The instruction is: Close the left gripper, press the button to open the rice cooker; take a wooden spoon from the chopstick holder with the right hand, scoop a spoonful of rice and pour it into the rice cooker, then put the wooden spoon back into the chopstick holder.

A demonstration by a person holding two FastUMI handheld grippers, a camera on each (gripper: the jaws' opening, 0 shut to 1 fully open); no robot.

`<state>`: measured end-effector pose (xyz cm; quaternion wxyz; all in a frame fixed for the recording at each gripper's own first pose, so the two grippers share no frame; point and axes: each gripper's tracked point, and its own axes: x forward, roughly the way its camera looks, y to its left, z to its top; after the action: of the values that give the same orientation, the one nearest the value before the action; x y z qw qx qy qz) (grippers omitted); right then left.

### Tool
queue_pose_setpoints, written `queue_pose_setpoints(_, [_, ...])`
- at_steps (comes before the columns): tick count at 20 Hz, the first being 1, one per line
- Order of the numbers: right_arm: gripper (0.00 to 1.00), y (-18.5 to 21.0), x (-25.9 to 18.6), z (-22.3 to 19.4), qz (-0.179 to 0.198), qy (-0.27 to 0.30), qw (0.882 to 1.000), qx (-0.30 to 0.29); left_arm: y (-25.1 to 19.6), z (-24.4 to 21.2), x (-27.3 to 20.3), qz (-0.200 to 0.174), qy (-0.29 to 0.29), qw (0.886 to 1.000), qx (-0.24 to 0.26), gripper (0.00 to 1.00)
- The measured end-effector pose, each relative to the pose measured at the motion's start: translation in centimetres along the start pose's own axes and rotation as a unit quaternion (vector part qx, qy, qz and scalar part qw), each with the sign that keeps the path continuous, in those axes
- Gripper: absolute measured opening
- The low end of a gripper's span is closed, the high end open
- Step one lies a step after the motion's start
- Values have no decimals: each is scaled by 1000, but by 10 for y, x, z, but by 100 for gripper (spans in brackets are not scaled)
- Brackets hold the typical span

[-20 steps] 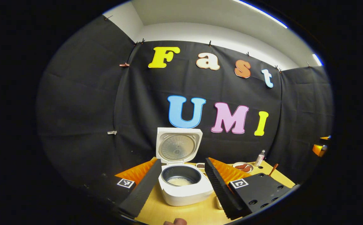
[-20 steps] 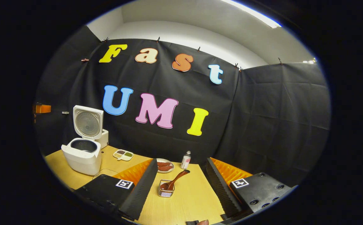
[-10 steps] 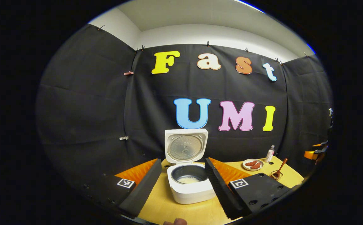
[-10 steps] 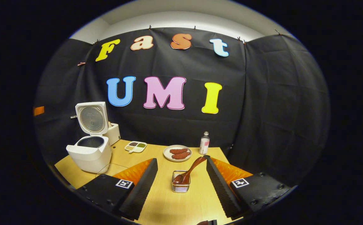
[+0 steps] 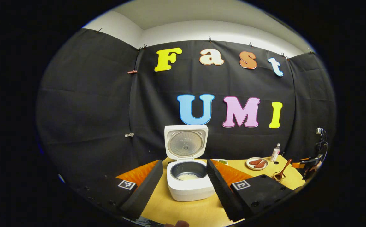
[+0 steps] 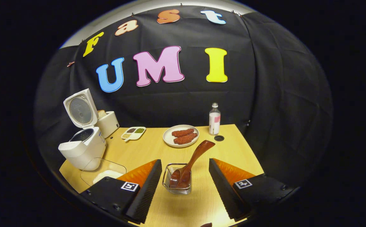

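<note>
1. The rice cooker (image 5: 189, 186) is white and squarish, standing on the table's (image 6: 157, 148) far left part. Its lid (image 5: 186, 142) is open and upright, showing a round metal inner plate. The dark inner pot (image 5: 188, 170) holds a little pale rice at the bottom.
2. The wooden spoon (image 6: 189, 164) is dark reddish-brown, bowl down in the chopstick holder (image 6: 176, 179), its handle leaning up toward the far right (the tip well clear of the rim).
3. The chopstick holder is a small, low wire basket on the near middle of the table, well apart from the rice cooker.
4. A clear container of rice (image 6: 105, 172) lies just near of the cooker, at the table's near left edge.
</note>
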<state>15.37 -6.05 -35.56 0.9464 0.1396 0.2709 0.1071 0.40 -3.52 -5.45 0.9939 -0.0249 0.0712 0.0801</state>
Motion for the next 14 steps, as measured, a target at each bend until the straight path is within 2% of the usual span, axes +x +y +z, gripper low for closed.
queue_pose_setpoints(2, [93, -5, 25, -14, 10, 21, 999, 24, -4, -2, 1, 9, 8, 1000, 3, 95])
queue_pose_setpoints(6, [84, -20, 67, -32, 8, 46, 997, 54, -6, -10, 5, 34, 25, 999, 3, 95])
queue_pose_setpoints(8, [75, -20, 83, -41, 19, 57, 996, 66, -6, -12, 8, 49, 31, 998, -3, 95])
queue_pose_setpoints(10, [58, -16, 93, -43, 36, 58, 995, 68, -5, -12, 10, 62, 34, 997, -10, 95])
queue_pose_setpoints(11, [45, -13, 98, -47, 43, 61, 995, 70, -5, -13, 10, 67, 37, 997, -14, 95])
queue_pose_setpoints(12, [53, -11, 101, -50, 49, 67, 994, 71, -6, -14, 10, 71, 39, 997, -16, 95])
queue_pose_setpoints(13, [45, -10, 103, -52, 51, 70, 994, 69, -6, -15, 10, 77, 41, 996, -16, 95])
queue_pose_setpoints(14, [45, -6, 104, -51, 59, 69, 994, 68, -5, -16, 8, 81, 41, 996, -15, 95])
